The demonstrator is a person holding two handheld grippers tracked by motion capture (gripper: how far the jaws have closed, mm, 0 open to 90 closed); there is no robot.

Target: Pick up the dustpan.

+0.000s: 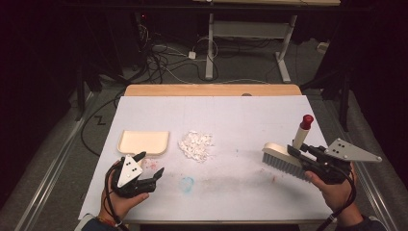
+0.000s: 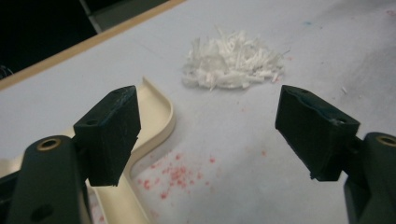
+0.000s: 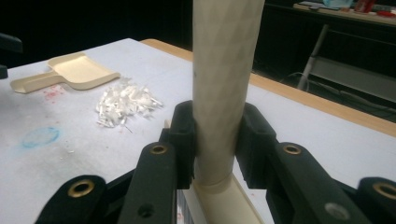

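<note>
With the brush [image 1: 285, 159] pinched by its handle in the right gripper [image 1: 308, 155] at 4 o'clock and the left gripper [image 1: 148, 169] spread empty beside the dustpan [image 1: 143, 142], the shreds [image 1: 196, 146] mid-table could easily get scattered by a hard sweep.

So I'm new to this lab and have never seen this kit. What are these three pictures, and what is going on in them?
A person sits at a white-topped table, holding a black two-jaw gripper in each hand. One picture looks down from above; the other two come from cameras riding on each gripper, looking along its jaws. The left gripper is open, right beside a cream plastic dustpan. The right gripper is shut on the cream handle of a hand brush, whose handle ends in a red tip. A pile of white shredded scraps lies in the middle, among faint red and blue stains.
</note>
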